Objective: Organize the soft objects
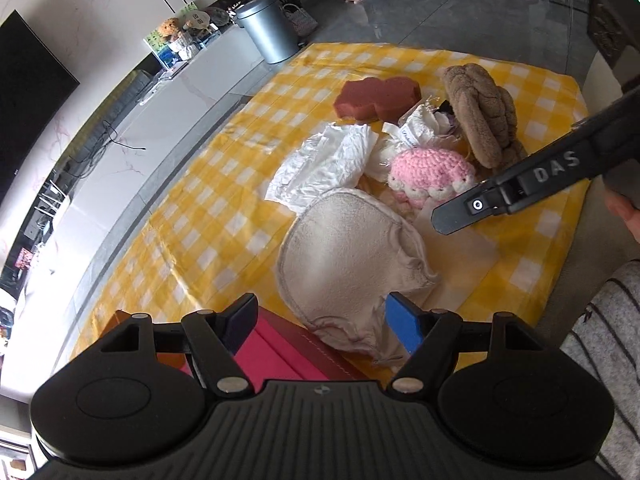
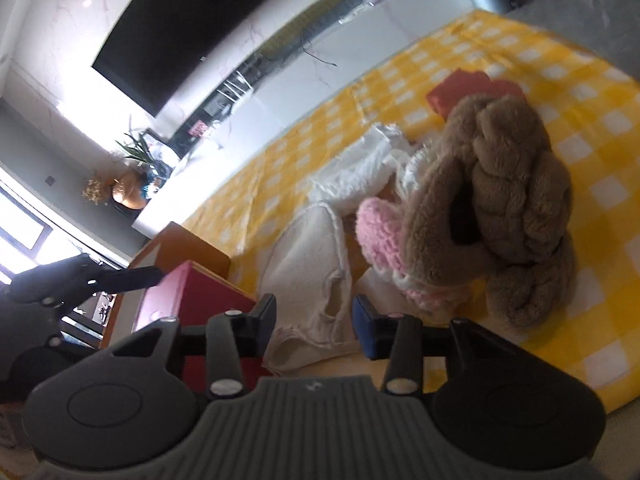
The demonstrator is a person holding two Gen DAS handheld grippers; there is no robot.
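A beige terry mitt (image 1: 348, 256) lies on the yellow checked cloth (image 1: 200, 216), its near end draped on a red box (image 1: 280, 352). My left gripper (image 1: 322, 322) hangs open over that end, pads off the fabric. Beyond lie a pink crochet hat (image 1: 428, 172), a brown braided plush slipper (image 1: 480, 116), white crumpled pieces (image 1: 324, 164) and a red-brown sponge (image 1: 376, 98). My right gripper (image 2: 314, 320) is open, with the mitt (image 2: 304, 256) showing between its fingers but not pinched. One of its fingers (image 1: 472, 208) reaches in from the right.
A grey metal bin (image 1: 268, 28) stands past the table's far edge. Along the left run a white cabinet (image 1: 168, 112) and a dark screen (image 1: 28, 92). A person's striped sleeve (image 1: 600, 352) is at the right. An orange lid (image 2: 188, 248) lies beside the red box (image 2: 192, 296).
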